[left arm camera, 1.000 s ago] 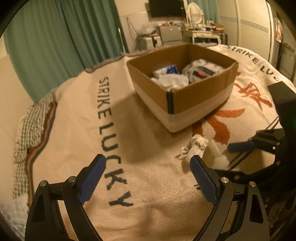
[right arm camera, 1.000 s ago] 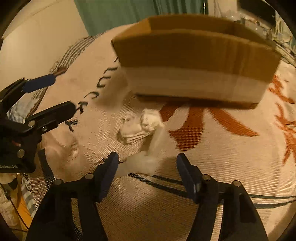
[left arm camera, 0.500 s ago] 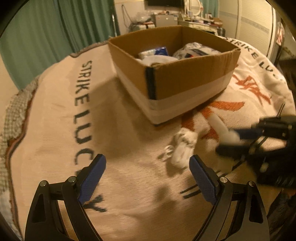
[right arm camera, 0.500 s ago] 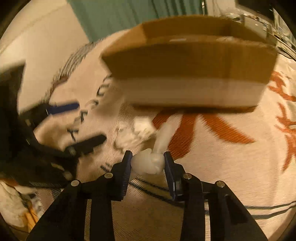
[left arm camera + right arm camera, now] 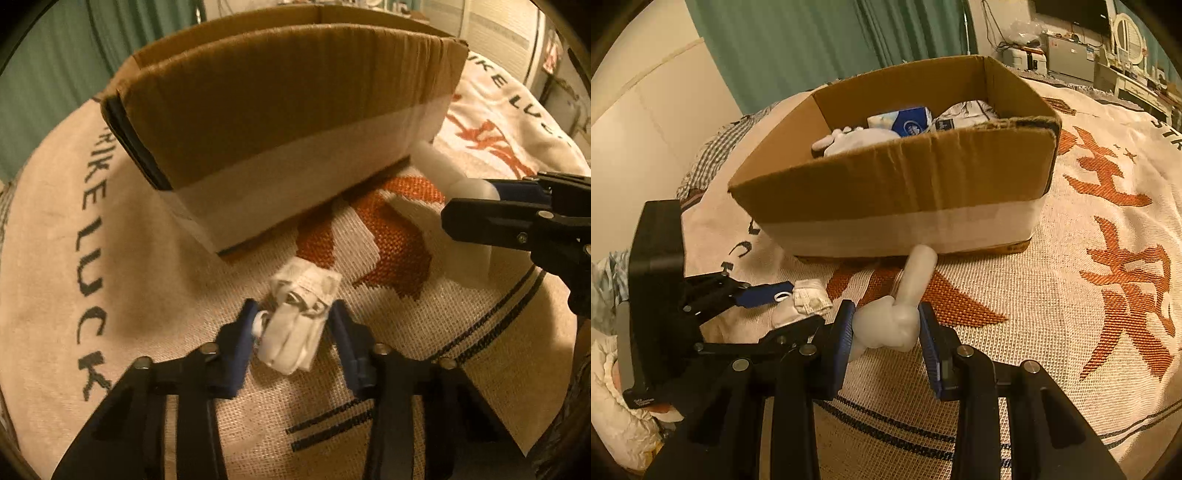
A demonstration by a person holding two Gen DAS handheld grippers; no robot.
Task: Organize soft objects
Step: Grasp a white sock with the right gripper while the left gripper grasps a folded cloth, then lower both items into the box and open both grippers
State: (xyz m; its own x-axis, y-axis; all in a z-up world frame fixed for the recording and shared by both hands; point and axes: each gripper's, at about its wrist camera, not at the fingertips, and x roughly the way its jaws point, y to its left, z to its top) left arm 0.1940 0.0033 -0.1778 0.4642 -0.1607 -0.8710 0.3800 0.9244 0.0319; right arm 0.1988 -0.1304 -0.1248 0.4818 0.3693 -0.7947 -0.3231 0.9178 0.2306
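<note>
A cardboard box (image 5: 280, 122) stands on the blanket-covered bed; in the right wrist view the box (image 5: 897, 192) holds white cloths and a blue tissue pack (image 5: 912, 120). My left gripper (image 5: 291, 325) is closed around a small folded white cloth bundle (image 5: 295, 328) on the blanket in front of the box. The bundle also shows in the right wrist view (image 5: 809, 299). My right gripper (image 5: 886, 325) is shut on a soft white toy (image 5: 897, 314) with a long limb, held just above the blanket; the toy also shows in the left wrist view (image 5: 458, 184).
The beige blanket (image 5: 1071, 295) carries orange characters and black lettering. Green curtains (image 5: 820, 40) hang behind the bed. A desk with clutter (image 5: 1071, 59) stands at the far right. A checked cloth (image 5: 716, 147) lies at the bed's left edge.
My left gripper moved forward and closed around the white cloth bundle. My right gripper, shut on the white toy, lifted it and rose, so the box interior shows.
</note>
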